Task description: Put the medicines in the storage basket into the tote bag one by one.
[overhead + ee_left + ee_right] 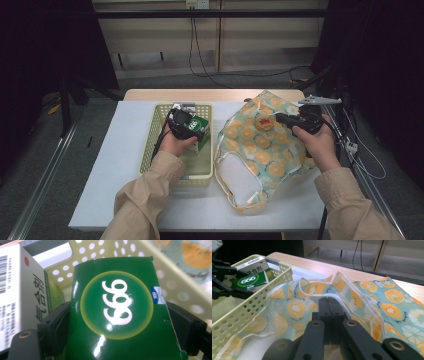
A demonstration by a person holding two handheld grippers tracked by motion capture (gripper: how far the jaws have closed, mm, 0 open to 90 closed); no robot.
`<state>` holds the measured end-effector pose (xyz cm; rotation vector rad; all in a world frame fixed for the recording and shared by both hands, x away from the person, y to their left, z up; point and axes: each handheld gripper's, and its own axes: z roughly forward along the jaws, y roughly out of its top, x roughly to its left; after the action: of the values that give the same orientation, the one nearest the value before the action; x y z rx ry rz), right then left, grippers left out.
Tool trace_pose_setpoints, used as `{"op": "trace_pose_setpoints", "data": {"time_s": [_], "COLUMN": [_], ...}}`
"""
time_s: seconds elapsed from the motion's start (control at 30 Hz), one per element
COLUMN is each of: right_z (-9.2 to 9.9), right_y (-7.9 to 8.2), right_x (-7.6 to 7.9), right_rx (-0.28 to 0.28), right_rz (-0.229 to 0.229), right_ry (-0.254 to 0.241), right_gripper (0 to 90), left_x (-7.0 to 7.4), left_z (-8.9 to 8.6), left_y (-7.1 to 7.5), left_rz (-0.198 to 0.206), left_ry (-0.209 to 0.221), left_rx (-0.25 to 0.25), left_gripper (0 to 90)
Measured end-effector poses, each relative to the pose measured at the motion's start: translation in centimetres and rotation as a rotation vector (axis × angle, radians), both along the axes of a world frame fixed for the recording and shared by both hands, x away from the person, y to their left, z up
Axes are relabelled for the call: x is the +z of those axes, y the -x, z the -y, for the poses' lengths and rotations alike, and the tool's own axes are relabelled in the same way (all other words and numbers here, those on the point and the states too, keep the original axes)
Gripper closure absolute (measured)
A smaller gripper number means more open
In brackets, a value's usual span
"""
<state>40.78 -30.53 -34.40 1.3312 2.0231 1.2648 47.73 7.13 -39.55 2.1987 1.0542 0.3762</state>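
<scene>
The left gripper (187, 125) is down inside the pale yellow perforated basket (150, 145), with its 2 black jaws set wide on either side of a glossy green box (120, 312) printed with "999" in white inside a yellow ring. In the left gripper view the box sits squarely between the jaws, 1 jaw against each side edge, so the gripper has the box clamped across its width (the numerals read upside down there). Just beside the green box, against its left side in that view, stands a white box (20, 295) with a barcode, black Chinese characters and a red dot; both boxes lie at the far end of the basket, near its back wall.

The right gripper (331, 305) rests on the fruit-print cloth bag (260, 150), which lies on the white table (110, 165) to the right of the basket and touches its side. Its jaws are fully closed, pinching the white-trimmed rim of the bag's mouth (352, 292) and holding that edge raised above the fabric beneath. From the right gripper view, the green box and the left gripper appear well off to the left, beyond the basket wall.
</scene>
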Motion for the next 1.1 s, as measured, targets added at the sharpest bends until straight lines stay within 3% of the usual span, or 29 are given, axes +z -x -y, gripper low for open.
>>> {"op": "trace_pose_setpoints", "data": {"time_s": [0.13, 0.57, 0.67, 0.87, 1.1], "right_z": [0.1, 1.2, 1.8, 2.6, 2.9], "right_y": [0.0, -0.5, -0.8, -0.8, -0.8], "right_x": [0.1, 0.9, 0.8, 0.7, 0.7], "right_rx": [-0.011, -0.041, -0.058, -0.071, -0.076], "right_rz": [0.002, 0.015, 0.012, 0.014, 0.013], "right_ry": [-0.004, 0.003, -0.001, -0.008, -0.011], "right_gripper": [90.0, 90.0, 90.0, 90.0, 90.0], "left_x": [1.3, 6.9, 8.0, 9.3, 9.2], "left_z": [-0.5, -0.8, -0.5, 1.3, 4.9], "left_y": [0.5, 2.5, 2.9, 4.1, 5.3], "left_rz": [-0.010, 0.071, 0.078, 0.103, 0.105], "left_ry": [0.027, 0.083, 0.125, 0.141, 0.176], "left_rx": [-0.003, -0.074, -0.095, -0.177, -0.274], "left_gripper": [16.0, 16.4, 16.4, 16.4, 16.4]}}
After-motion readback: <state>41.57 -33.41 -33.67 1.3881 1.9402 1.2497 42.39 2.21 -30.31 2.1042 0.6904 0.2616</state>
